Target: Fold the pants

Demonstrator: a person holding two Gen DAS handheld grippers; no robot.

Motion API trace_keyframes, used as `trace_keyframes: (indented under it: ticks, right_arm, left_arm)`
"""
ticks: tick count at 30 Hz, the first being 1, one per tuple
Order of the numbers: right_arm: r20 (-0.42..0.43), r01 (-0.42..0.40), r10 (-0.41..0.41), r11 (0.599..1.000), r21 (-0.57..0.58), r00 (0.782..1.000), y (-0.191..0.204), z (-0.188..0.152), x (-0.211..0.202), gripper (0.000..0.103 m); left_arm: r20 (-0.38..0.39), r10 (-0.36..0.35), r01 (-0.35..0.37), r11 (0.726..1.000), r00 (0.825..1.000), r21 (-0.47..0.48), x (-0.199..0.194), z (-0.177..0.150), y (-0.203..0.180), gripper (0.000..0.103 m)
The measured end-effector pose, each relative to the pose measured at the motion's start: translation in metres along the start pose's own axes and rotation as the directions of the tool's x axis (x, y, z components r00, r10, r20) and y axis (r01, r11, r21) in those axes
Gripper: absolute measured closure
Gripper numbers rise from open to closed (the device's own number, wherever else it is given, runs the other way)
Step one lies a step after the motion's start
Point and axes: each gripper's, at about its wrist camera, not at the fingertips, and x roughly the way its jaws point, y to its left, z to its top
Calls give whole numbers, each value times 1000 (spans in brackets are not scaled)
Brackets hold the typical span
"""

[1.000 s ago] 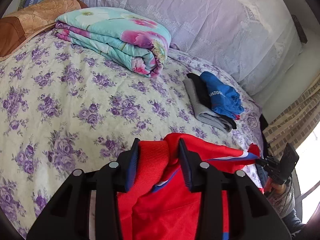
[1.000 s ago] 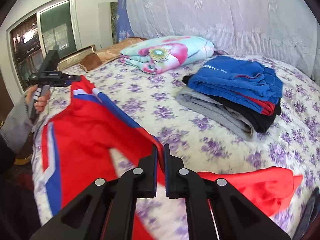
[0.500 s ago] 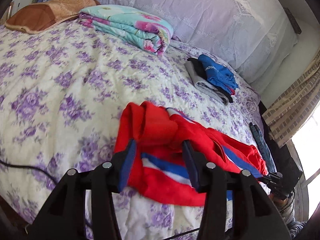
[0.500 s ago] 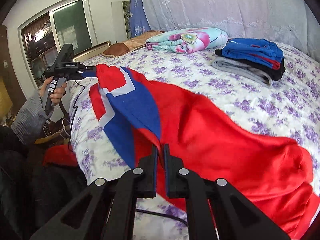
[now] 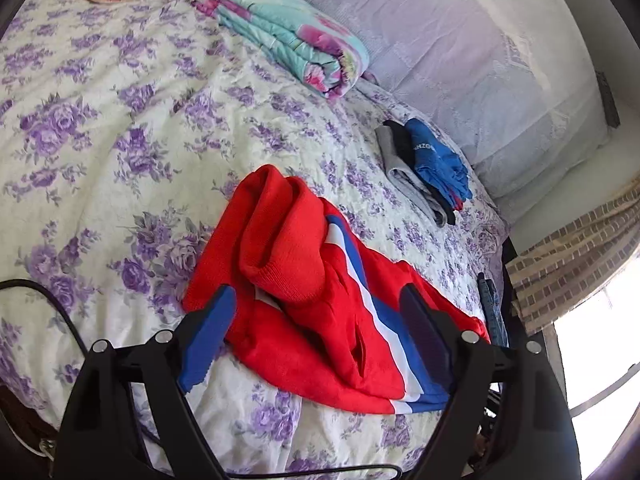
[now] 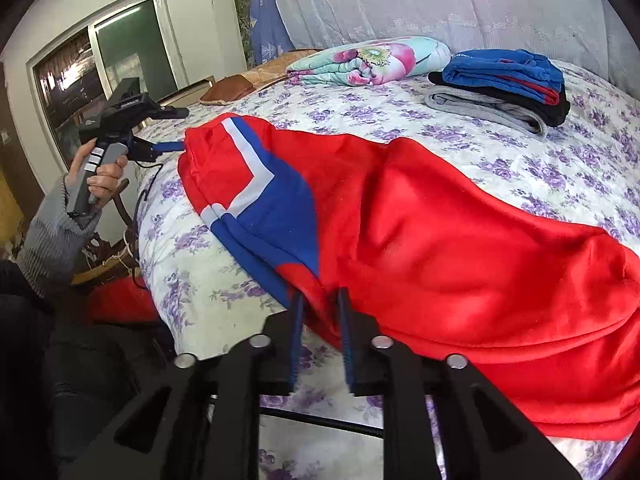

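A: Lettering on the blue garment [image 5: 434, 156] reads something like "HZO", cut off by a fold; nothing else is legible.

B: Where are the red pants [image 6: 440, 240]?

A: Spread near the bedspread's [image 5: 120, 128] front edge, with bare floral cover beyond them up to the folded quilt [image 5: 288, 36].

B: Claws?

A: Left gripper [image 5: 316, 312] is spread wide, gripping nothing. Right gripper [image 6: 320, 300] is slightly parted around the pants' edge, not clamped.

Bright daylight, blown-out window [image 5: 600, 344] glare; fisheye edges bend, perhaps slightly soft
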Motion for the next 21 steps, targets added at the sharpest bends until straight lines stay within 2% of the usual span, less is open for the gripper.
trace_keyframes:
  ticks: [1, 2, 4, 6, 9, 10, 13, 15, 17, 20, 21]
  right_arm:
    - [15, 8, -8, 1000, 9, 1000, 0, -1, -2, 53]
    - [33, 17, -18, 1000, 14, 999, 0, -2, -4, 45]
    - [53, 8, -9, 1000, 23, 999, 0, -3, -8, 45]
    - [79, 20, -23, 999, 41, 997, -1, -3, -13, 38]
    - [156, 44, -60, 994, 102, 986, -4, -4, -27, 7]
    - [194, 54, -79, 990, 131, 978, -5, -5, -34, 4]
    - [295, 64, -135, 969, 237, 946, -15, -7, -50, 4]
    - [308, 77, -185, 940, 331, 933, -25, -8, -53, 4]
    - [272, 85, -214, 904, 418, 938, -39, -10, -48, 4]
    - [213, 53, -182, 865, 499, 960, -56, -13, -41, 4]
    - [209, 41, -174, 852, 522, 962, -60, -16, -41, 4]
  left_arm:
    - [-4, 4, -4, 1000, 1000, -13, 5, 1, 1, 32]
    - [-5, 7, -8, 1000, 1000, -13, 8, 3, 1, 35]
    - [3, 14, -14, 1000, 1000, -14, 11, 7, 0, 53]
    - [-1, 11, -11, 1000, 1000, -21, 11, 9, 3, 65]
    - [4, 15, -15, 1000, 1000, -2, 3, 3, 5, 71]
    - [9, 19, -19, 1000, 1000, 3, -1, 0, 6, 72]
    - [4, 40, -40, 999, 999, 3, -11, -11, 14, 73]
    - [-3, 71, -71, 997, 997, 16, -11, -17, 19, 73]
    - [8, 81, -82, 996, 997, 24, -9, -19, 21, 73]
    - [33, 128, -130, 990, 991, 58, -8, -19, 14, 71]
    - [40, 137, -139, 988, 990, 61, -11, -19, 12, 67]
